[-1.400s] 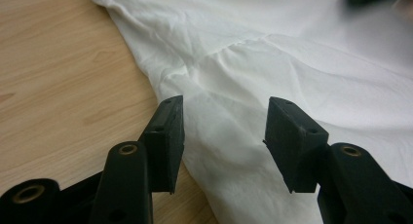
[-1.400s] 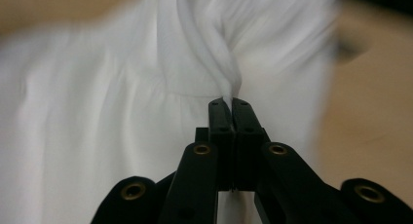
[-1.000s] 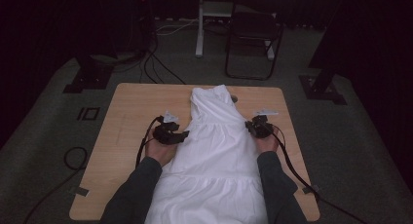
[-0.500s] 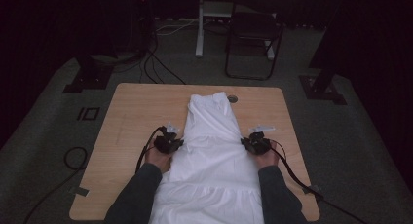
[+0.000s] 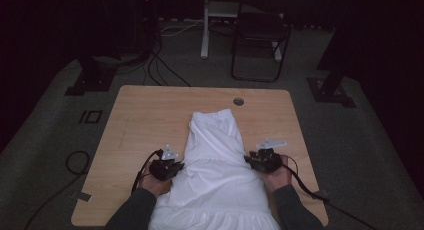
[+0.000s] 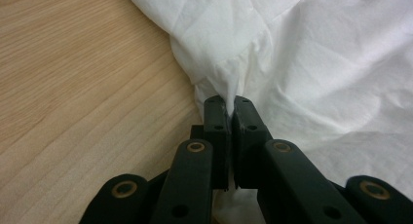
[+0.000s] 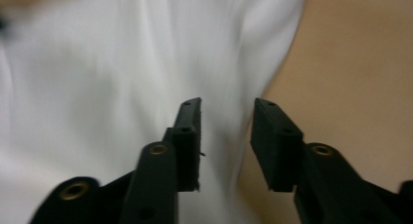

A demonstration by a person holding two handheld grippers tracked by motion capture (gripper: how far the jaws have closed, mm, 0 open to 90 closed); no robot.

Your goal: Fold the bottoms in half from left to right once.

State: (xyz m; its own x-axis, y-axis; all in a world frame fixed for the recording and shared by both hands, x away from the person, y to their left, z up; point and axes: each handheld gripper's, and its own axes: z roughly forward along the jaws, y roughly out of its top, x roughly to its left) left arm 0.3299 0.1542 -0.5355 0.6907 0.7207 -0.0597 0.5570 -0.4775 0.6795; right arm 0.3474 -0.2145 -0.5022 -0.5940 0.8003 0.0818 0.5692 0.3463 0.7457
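A white dress (image 5: 217, 160) lies lengthwise down the middle of the wooden table (image 5: 150, 110), its narrow top toward the far edge and its skirt hanging over the near edge. My left gripper (image 5: 178, 166) sits at the dress's left edge. In the left gripper view its jaws (image 6: 230, 101) are shut on a pinched fold of the white cloth (image 6: 316, 63). My right gripper (image 5: 249, 160) is at the dress's right edge. Its jaws (image 7: 225, 104) have just been opening and stand apart above the blurred cloth edge (image 7: 97, 63), pressing on nothing.
A round cable hole (image 5: 238, 101) sits near the table's far edge. Bare wood (image 5: 140, 120) lies on both sides of the dress. Beyond the table stand a dark chair (image 5: 260, 35), floor cables (image 5: 155, 65) and black stand bases (image 5: 85, 82).
Both hands have moved toward the near edge and the dress has slid that way with them. The left jaws have closed on the cloth; the right jaws have opened off it.
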